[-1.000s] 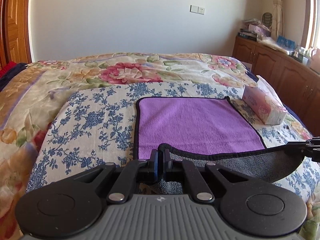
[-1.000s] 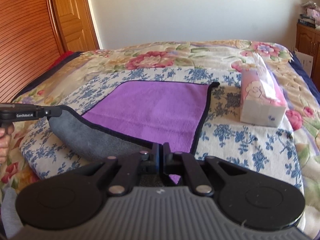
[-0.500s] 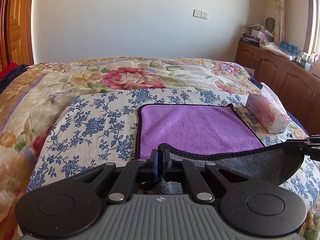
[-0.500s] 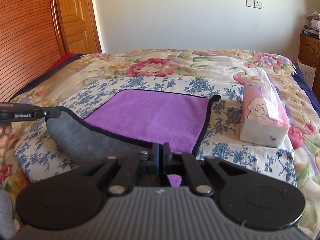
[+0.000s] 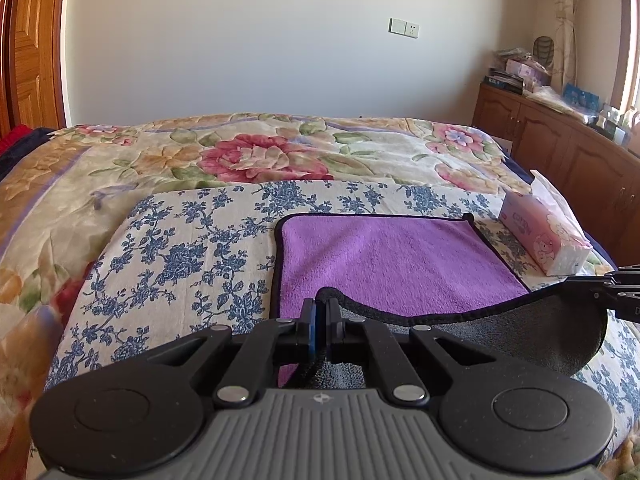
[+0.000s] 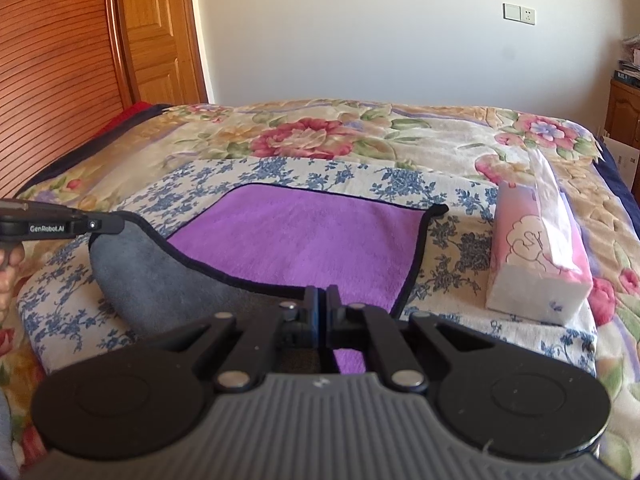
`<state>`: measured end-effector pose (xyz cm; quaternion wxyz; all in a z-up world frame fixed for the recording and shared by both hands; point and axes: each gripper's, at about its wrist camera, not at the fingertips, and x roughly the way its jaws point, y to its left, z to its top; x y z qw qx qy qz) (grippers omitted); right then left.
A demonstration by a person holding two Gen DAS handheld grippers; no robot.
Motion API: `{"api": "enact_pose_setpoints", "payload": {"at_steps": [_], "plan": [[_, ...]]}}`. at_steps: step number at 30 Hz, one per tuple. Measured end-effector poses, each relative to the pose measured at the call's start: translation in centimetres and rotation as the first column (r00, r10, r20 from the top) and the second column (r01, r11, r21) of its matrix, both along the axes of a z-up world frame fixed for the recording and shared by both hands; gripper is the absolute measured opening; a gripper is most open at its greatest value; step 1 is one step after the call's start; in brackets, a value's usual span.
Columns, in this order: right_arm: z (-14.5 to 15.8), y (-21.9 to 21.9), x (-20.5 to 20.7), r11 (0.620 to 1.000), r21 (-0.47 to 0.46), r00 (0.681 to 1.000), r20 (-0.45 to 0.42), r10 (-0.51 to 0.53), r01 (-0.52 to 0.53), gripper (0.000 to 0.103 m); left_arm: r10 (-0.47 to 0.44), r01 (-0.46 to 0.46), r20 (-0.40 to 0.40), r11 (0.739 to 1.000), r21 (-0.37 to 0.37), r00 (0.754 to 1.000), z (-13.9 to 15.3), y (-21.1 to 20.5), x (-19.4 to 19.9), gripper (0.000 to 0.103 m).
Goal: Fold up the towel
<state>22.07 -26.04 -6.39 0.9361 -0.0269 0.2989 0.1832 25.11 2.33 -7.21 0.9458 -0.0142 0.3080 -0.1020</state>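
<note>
Left wrist view shows the left gripper [image 5: 319, 307] and right gripper [image 6: 322, 295] each clamped on a near corner of the towel [image 5: 384, 258] lying on the bed [image 5: 180, 240] (hem sagging between), so uneven carrying could skew the fold.

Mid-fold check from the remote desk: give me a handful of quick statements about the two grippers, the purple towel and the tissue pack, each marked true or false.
1. The left gripper is shut on a near corner of the purple towel with grey underside and black trim. True.
2. The right gripper is open and clear of the towel. False: it is shut on the towel's other near corner.
3. The towel's lifted near edge shows its grey underside. True.
4. The pink plastic tissue pack lies on top of the towel. False: it lies on the blue-flowered white cloth, to the right of the towel and apart from it.
5. The towel's far edge is raised off the bed. False: it lies flat on the cloth.
</note>
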Motion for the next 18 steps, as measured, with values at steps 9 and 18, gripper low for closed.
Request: {"api": "enact_pose_setpoints", "payload": {"at_steps": [9, 18], "plan": [[0.1, -0.1, 1.2, 1.0, -0.017, 1.0, 0.014, 0.009, -0.009, 0.004, 0.013, -0.013, 0.0, 1.0, -0.009, 1.0, -0.1, 0.3, 0.8, 0.005], [0.4, -0.4, 2.5, 0.999, -0.031, 0.999, 0.031, 0.016, -0.015, 0.004, 0.003, -0.003, 0.024, 1.0, -0.008, 1.0, 0.4, -0.1, 1.8, 0.005]]}}
